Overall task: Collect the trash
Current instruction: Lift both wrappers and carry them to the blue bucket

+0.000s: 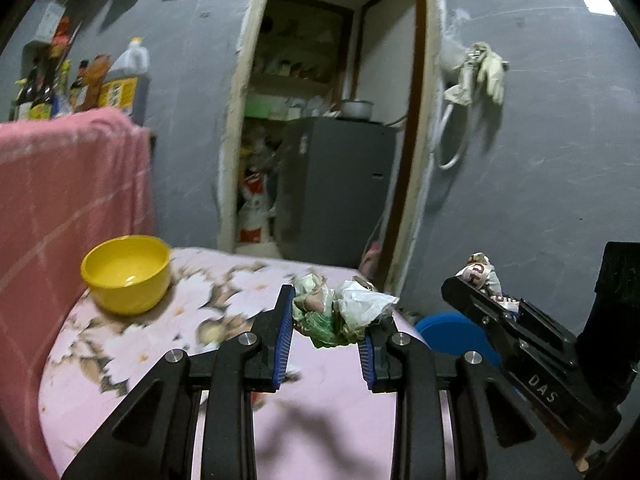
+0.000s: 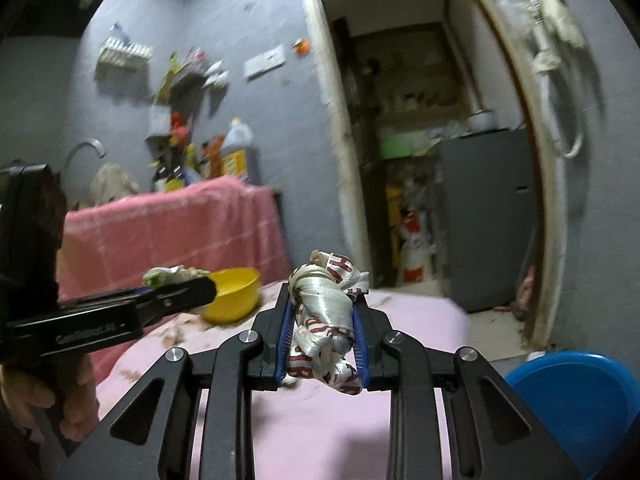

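In the left wrist view, the left gripper [image 1: 329, 330] at lower centre clamps a green-and-white crumpled wrapper [image 1: 340, 312] above the pink floral desk [image 1: 320, 408]; a yellow bowl [image 1: 127, 274] sits at left; in the right wrist view, the right gripper [image 2: 325, 332] at centre clamps a knotted white printed ribbon [image 2: 326, 320]; a blue bin [image 2: 576, 396] shows at lower right.

We hold the left hand-held gripper [image 1: 329, 322] pointing forward and slightly downward, its blue pads pressed from both sides onto a crumpled wad [image 1: 340, 312] raised off the surface below. The right hand-held gripper [image 2: 322, 334] points nearly level, its jaws narrowly set and clamped on a knotted ribbon bundle [image 2: 326, 312] that sticks out past the fingertips. The two grippers sit side by side, apart. Our left hand [image 2: 44, 392] wraps the left gripper's handle.
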`<move>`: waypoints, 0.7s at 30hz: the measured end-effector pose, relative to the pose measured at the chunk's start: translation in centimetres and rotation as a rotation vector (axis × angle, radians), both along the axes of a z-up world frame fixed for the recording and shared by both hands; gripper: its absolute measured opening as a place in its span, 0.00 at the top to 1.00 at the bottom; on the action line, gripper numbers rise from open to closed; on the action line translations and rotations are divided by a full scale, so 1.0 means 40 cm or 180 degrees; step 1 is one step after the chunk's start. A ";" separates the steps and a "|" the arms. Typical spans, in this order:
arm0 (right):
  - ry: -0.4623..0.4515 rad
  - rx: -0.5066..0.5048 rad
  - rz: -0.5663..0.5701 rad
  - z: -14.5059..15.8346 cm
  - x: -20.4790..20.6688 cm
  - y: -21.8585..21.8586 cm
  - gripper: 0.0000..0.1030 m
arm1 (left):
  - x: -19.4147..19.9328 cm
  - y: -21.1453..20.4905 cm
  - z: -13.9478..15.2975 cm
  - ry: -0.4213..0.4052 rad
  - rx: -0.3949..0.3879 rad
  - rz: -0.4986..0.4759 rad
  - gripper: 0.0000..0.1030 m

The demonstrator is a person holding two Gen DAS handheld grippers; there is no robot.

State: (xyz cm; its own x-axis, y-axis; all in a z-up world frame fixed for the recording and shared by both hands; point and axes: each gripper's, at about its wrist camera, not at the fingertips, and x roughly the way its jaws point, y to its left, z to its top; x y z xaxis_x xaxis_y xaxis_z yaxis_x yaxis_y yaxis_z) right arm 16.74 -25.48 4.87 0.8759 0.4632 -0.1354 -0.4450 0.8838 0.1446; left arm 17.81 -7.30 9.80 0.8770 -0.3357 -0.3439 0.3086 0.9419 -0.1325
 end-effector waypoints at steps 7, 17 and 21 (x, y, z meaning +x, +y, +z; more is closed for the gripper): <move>-0.0161 0.0146 -0.0625 0.021 -0.012 -0.121 0.77 | 0.032 -0.110 0.026 -0.0118 -0.0004 -0.0315 0.76; 0.0160 0.0466 -0.1384 -0.007 0.006 -0.277 0.76 | 0.135 -0.309 0.007 0.0207 0.0012 -0.0812 0.76; 0.0401 0.0551 -0.1591 -0.028 0.026 -0.331 0.75 | 0.193 -0.382 -0.018 0.0485 0.0061 -0.0954 0.76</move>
State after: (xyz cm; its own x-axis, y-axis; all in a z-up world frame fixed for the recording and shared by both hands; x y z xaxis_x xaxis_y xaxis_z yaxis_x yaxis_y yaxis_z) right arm 17.77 -38.71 3.74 0.9770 0.0192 -0.2123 0.0536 0.9418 0.3319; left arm 25.54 -22.57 9.08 0.6782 -0.5631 -0.4722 0.5502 0.8150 -0.1817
